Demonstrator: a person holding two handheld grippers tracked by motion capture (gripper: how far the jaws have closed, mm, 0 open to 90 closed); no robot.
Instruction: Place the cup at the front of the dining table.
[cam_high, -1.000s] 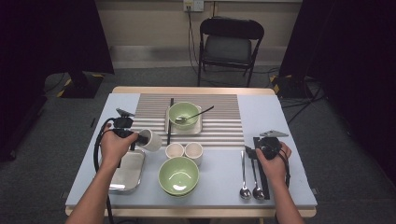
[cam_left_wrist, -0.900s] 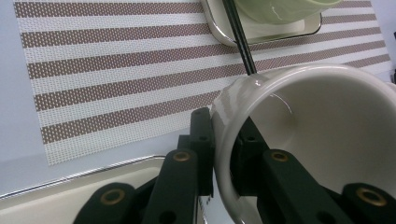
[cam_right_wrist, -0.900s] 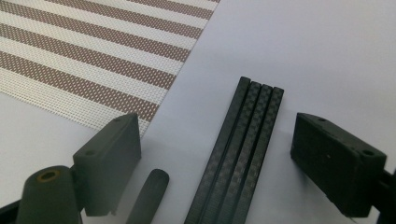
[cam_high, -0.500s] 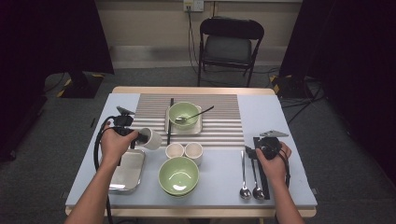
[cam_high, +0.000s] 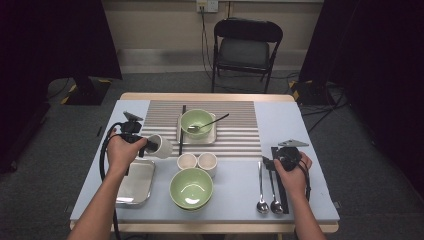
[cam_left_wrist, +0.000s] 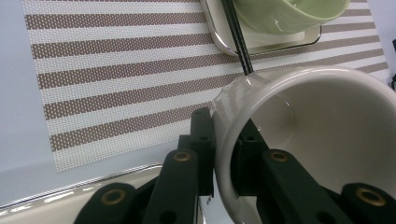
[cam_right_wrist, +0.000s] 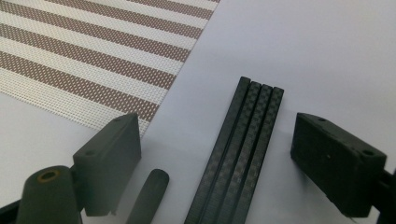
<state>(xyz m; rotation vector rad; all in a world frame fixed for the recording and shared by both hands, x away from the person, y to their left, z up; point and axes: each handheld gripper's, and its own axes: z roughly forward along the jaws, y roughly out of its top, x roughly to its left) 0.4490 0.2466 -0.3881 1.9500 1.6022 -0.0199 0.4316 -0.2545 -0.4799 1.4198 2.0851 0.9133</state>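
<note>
Dark curtains and a folding chair (cam_high: 247, 47) stand behind the pale blue surface (cam_high: 310, 130), which carries a striped placemat (cam_high: 235, 132) at its far middle. Left gripper (cam_high: 146, 145): its fingers (cam_left_wrist: 203, 140) are pinched on the wall of a white cup (cam_high: 161, 146), one inside the rim and one outside, as the left gripper view confirms; the cup (cam_left_wrist: 317, 140) is tipped on its side, mouth toward the camera, and held clear above the near left corner of the placemat (cam_left_wrist: 116, 84), just beyond a steel tray (cam_high: 136, 182). Right gripper (cam_high: 270, 163): its fingers (cam_right_wrist: 109, 161) are spread, straddling a bundle of black chopsticks (cam_right_wrist: 243, 154) that lies flat on the surface without pressing on it; two spoons (cam_high: 267, 192) lie just beside. Other items noted: a green bowl (cam_high: 196, 122) with a spoon in it on a small tray, a second green bowl (cam_high: 191, 187) near the front edge, and two small white cups (cam_high: 197, 161) between them. Judgement: the step in hand is the carrying and placing of the white cup, with the chopsticks lined up but not yet gripped. The next move appears to call for righting the cup and setting it down on a bare spot, releasing only once its base sits flat; the thin rim grip could slip if the wrist turns quickly. The right fingers would then need to close squarely on the bundle.
</note>
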